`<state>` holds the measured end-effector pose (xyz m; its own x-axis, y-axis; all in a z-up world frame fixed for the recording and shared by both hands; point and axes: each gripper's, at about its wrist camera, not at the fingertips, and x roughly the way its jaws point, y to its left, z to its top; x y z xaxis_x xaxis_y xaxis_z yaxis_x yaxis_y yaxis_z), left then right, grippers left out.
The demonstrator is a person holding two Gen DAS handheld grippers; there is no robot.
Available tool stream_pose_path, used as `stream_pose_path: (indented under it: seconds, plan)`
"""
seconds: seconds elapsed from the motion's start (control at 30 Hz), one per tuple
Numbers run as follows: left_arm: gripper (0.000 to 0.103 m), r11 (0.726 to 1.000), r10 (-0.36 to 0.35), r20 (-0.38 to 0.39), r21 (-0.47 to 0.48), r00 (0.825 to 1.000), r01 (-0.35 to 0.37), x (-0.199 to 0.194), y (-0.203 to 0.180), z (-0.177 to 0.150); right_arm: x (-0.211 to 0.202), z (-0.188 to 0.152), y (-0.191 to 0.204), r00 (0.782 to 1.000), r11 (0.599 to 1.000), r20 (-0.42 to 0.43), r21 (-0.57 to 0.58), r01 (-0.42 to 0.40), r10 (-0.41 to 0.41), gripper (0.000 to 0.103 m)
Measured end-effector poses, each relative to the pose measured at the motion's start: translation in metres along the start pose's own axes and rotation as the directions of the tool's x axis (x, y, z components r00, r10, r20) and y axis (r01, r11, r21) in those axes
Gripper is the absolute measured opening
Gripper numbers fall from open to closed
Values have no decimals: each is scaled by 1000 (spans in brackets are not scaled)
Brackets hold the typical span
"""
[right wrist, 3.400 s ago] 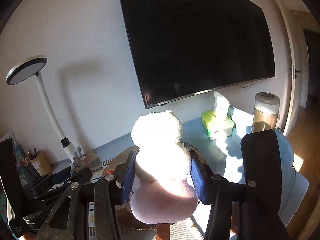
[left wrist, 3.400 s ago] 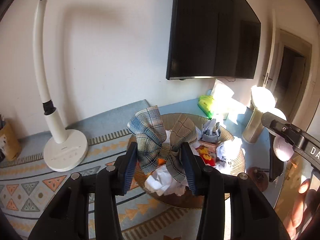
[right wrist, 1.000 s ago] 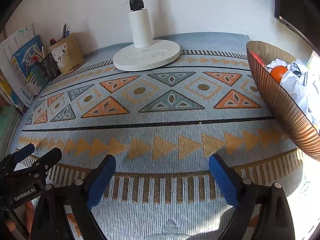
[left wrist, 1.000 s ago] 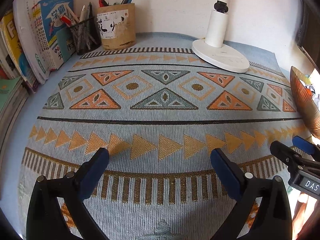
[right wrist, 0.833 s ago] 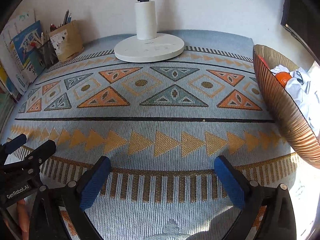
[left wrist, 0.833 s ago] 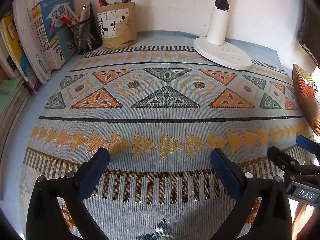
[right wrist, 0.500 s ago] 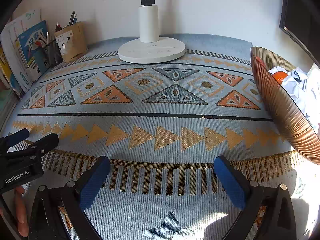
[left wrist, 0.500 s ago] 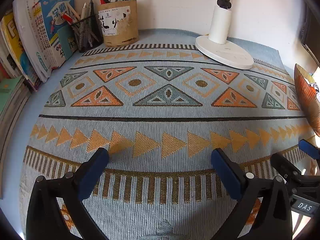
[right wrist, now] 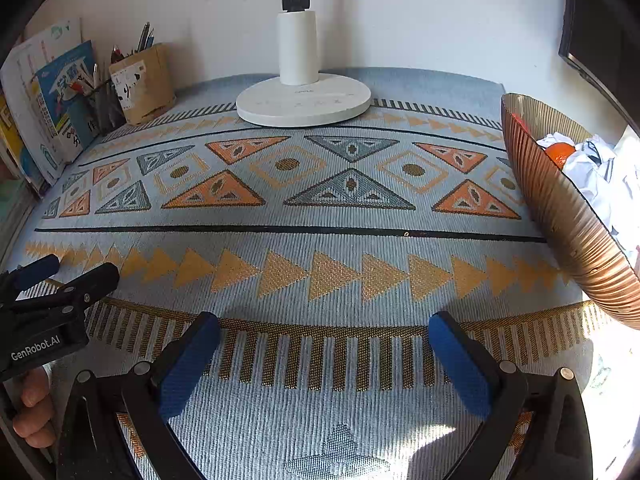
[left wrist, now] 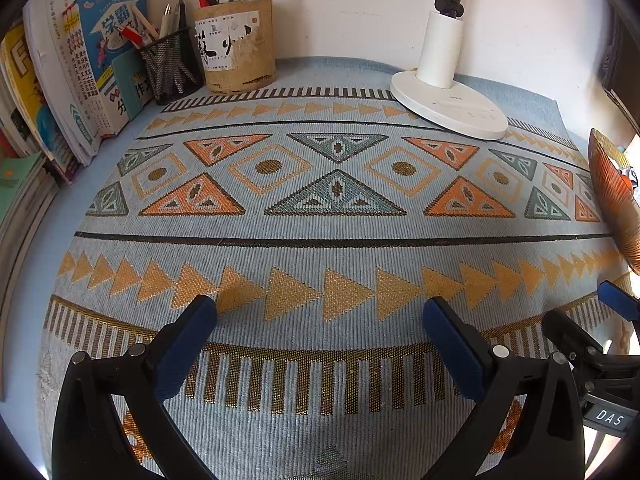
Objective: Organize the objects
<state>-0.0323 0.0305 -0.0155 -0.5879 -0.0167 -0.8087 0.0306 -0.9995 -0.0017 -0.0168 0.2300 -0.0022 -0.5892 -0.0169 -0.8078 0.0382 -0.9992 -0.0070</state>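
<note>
At the far left, a row of upright paperback books with colourful covers (left wrist: 60, 80) leans along the edge of the desk. Just beside them stands a black wire-mesh pen cup (left wrist: 170, 66), and touching its right side is a tan cardboard cylinder holder with a paper label (left wrist: 236, 46), pens sticking up from both.

The middle of the scene is a flat woven blue mat with orange and teal triangle patterns (left wrist: 320, 240) with nothing lying on its centre. The left gripper (left wrist: 320, 312) hovers low over the near band of gold stripes, its black arms and blue pads (left wrist: 188, 344) spread wide apart — nothing between them. The right gripper (right wrist: 324, 328) sits just to its right over the same stripes, likewise spread wide and holding nothing; in the right wrist view the left tool shows at the lower left edge, with fingers of a hand (right wrist: 34, 412) wrapped under it.

Behind the mat's centre-right, against the white wall, the round white base and upright stem of a desk lamp (right wrist: 304, 98) rest on the mat's far edge.

At the far right stands a ribbed copper-coloured bowl (right wrist: 568, 216) — it holds crumpled white paper (right wrist: 592, 168) and a round orange object (right wrist: 560, 152), the things to be sorted, all well apart from both grippers.
</note>
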Motion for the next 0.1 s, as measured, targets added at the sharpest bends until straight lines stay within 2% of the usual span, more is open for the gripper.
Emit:
stream_pose_path:
  seconds: [0.1]
  plan:
    - [103, 1000, 0, 0, 0, 1000, 0, 0, 0, 0, 0, 0, 0, 1000, 1000, 0, 0, 0, 0, 103]
